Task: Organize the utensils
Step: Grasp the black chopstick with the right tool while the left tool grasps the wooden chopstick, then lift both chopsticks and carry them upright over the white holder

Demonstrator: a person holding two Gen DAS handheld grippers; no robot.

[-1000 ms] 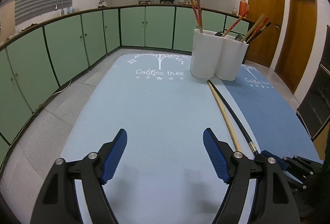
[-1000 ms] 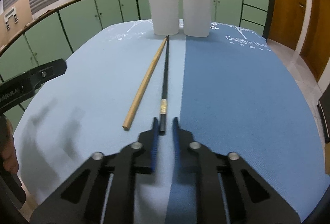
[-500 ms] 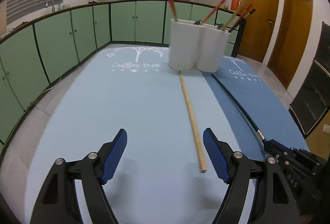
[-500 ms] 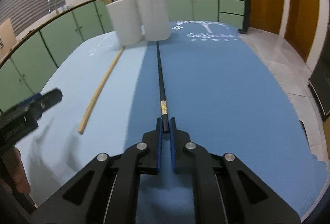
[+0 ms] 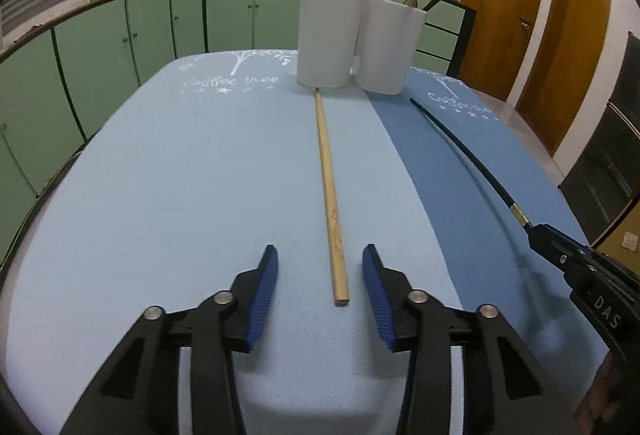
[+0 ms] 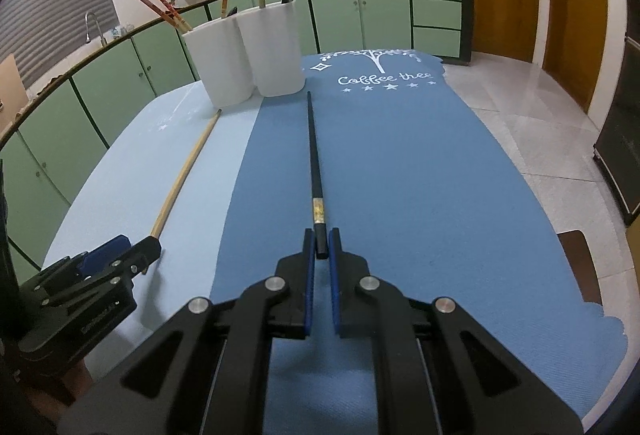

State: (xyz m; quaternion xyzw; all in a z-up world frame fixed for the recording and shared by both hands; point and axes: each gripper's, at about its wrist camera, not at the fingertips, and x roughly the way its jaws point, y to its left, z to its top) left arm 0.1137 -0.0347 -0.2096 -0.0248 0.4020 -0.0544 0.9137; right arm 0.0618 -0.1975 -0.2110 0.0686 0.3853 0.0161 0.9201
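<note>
A wooden chopstick (image 5: 330, 191) lies on the light blue mat, pointing at two white holders (image 5: 326, 39). My left gripper (image 5: 320, 267) is open, its blue pads on either side of the chopstick's near end without touching it. My right gripper (image 6: 321, 249) is shut on the near end of a black chopstick (image 6: 313, 151), which points at the holders (image 6: 248, 51) over the dark blue mat. The black chopstick (image 5: 464, 151) also shows in the left wrist view, and the wooden one (image 6: 182, 177) in the right wrist view. Both holders carry several chopsticks.
A light blue mat (image 5: 160, 195) and a dark blue mat (image 6: 420, 175) cover the table side by side. Green cabinets (image 5: 100, 47) curve around the left and back. Wooden doors (image 5: 504, 15) stand at the right. The table edge drops to a tiled floor (image 6: 520, 103).
My left gripper has swung right and now straddles the wooden chopstick's near end, its jaws narrower. My right gripper has carried the black chopstick to the right, away from the wooden one.
</note>
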